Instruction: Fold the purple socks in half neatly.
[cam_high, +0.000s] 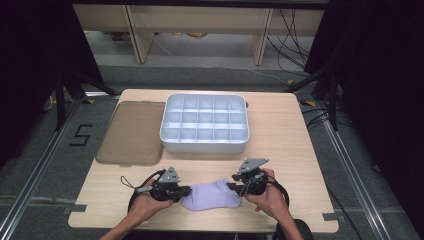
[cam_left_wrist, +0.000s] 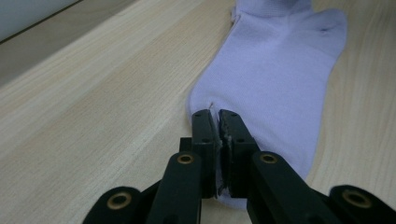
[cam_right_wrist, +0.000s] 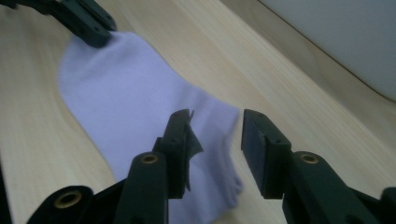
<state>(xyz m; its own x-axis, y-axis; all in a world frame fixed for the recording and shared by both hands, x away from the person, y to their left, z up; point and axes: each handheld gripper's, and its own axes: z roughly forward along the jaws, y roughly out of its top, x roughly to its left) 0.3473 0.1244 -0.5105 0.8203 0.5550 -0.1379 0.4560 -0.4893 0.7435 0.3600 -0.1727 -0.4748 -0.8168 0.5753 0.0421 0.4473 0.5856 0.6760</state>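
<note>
Sock: a pale lilac sock lies flat on the wooden table, stretched between the two grippers near the person's edge.
Left gripper: its jaws are pressed together on the sock's end nearest them; in the left gripper view a thin fold of fabric is pinched between the pads, and the rest of the sock runs straight ahead of the tips.
Right gripper: its jaws stand partly apart, pads not pressing. In the right gripper view the sock's end lies under the gap and below one jaw, while the other jaw is over bare wood. The sock runs away ahead of the jaws to the left gripper's black tips at its far end.
Hands: each of the person's hands wraps its gripper's body from behind, low over the table.
Organiser tray: a white tray with many small compartments sits well beyond both sets of jaws.
Brown mat: lies flat just beside the tray, beyond the left gripper.
</note>
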